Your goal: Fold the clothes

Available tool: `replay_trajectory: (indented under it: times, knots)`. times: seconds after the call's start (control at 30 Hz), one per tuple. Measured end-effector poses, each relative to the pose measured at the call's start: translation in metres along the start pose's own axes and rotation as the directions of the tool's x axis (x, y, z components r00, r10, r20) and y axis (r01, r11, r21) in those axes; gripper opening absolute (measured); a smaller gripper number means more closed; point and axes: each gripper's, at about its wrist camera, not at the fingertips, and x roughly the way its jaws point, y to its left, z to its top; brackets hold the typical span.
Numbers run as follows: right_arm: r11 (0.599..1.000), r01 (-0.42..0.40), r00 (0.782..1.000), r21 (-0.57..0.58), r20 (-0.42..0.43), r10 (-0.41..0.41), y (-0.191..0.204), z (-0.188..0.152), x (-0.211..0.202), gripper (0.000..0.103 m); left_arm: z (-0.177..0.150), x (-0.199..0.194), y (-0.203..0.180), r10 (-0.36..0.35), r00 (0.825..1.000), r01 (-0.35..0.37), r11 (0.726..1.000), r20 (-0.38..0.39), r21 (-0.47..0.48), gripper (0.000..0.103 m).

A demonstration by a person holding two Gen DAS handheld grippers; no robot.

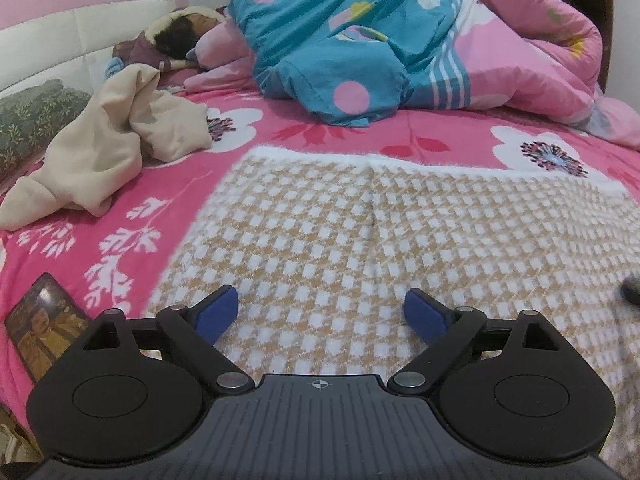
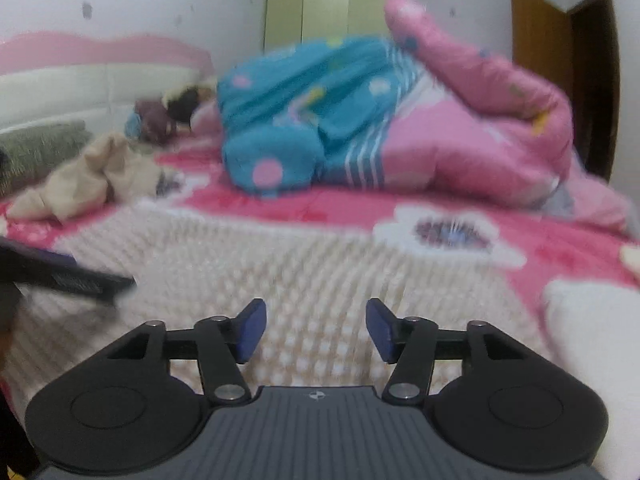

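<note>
A tan-and-white checked knit garment (image 1: 360, 240) lies spread flat on the pink flowered bed, with a fluffy white hem along its far edge. My left gripper (image 1: 320, 314) hovers over its near part, jaws wide open, nothing between the blue pads. In the right wrist view the same checked garment (image 2: 280, 272) looks blurred below my right gripper (image 2: 316, 330), which is open with nothing between its fingers. The left gripper's dark body (image 2: 68, 276) shows at the left edge of that view.
A crumpled beige garment (image 1: 108, 148) lies at the left on the bedsheet (image 1: 120, 216). A blue and pink quilt (image 1: 400, 40) is heaped at the back. A doll (image 1: 176, 36) rests by the headboard. A phone (image 1: 44, 324) lies near left. Something white (image 2: 592, 340) sits at the right.
</note>
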Motion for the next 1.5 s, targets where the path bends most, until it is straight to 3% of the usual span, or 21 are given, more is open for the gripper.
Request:
replay_trajectory:
  times: [0.1, 0.6, 1.0, 1.07, 1.17, 1.3, 1.4, 1.5]
  knots:
    - [1.000, -0.001, 0.999, -0.022, 0.050, 0.002, 0.001, -0.018, 0.007, 0.067, 0.000, 0.001, -0.001, 0.006, 1.000, -0.006, 1.000, -0.004, 0.004, 0.095]
    - [1.000, -0.010, 0.999, -0.009, 0.043, 0.010, -0.002, -0.017, 0.007, 0.067, 0.003, 0.003, -0.002, 0.044, 0.999, -0.044, 0.999, -0.022, -0.003, 0.103]
    - [1.000, -0.011, 0.999, -0.007, 0.050, 0.011, -0.003, -0.018, 0.006, 0.067, 0.006, 0.000, -0.002, 0.062, 0.998, -0.062, 0.998, -0.031, -0.015, 0.103]
    - [1.000, -0.011, 0.999, -0.007, 0.051, 0.012, -0.003, -0.019, 0.006, 0.067, 0.006, -0.004, 0.000, 0.057, 0.998, -0.057, 0.998, -0.015, -0.033, 0.103]
    - [1.000, -0.011, 0.999, -0.007, 0.051, 0.012, -0.002, -0.019, 0.006, 0.067, 0.008, -0.026, -0.001, 0.064, 0.992, -0.058, 0.997, 0.110, -0.056, 0.103]
    - [1.000, -0.010, 0.999, -0.007, 0.050, 0.011, -0.002, -0.019, 0.006, 0.067, 0.014, -0.051, -0.015, 0.002, 0.958, -0.006, 1.000, 0.287, 0.013, 0.103]
    - [1.000, -0.007, 0.999, -0.008, 0.046, 0.007, -0.002, -0.018, 0.007, 0.067, 0.019, -0.046, -0.027, -0.043, 0.943, 0.023, 0.998, 0.331, 0.064, 0.103]
    - [1.000, -0.003, 0.999, -0.009, 0.038, 0.004, -0.001, -0.018, 0.007, 0.067, 0.020, -0.029, -0.035, -0.065, 0.944, 0.041, 0.996, 0.324, 0.081, 0.103]
